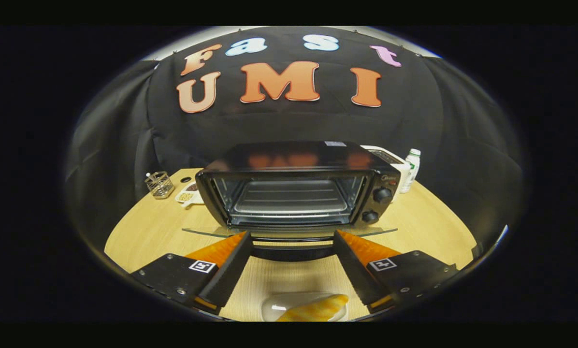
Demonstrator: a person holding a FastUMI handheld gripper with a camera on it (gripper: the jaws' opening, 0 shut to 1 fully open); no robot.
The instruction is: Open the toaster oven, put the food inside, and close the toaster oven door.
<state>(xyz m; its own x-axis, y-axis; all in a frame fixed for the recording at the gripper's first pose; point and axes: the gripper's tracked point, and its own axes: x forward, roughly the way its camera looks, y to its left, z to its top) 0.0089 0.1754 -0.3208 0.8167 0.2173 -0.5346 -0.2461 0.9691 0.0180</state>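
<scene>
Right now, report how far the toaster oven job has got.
Done: the toaster oven stands open, its glass door folded down flat and the rack bare. In hand: nothing; the gripper is open, its fingers either side of the door handle. Left: the food lies on its white plate between the fingers, near the camera; it must go in, then the door shut.

Little here can be read. The toaster oven (294,193) bears a small script mark above its two knobs (382,195), too blurred to make out, perhaps a brand. A pale sticker (335,143) lies on its top, unreadable. Each gripper (291,239) finger carries a square coded marker (202,266), no words.
</scene>
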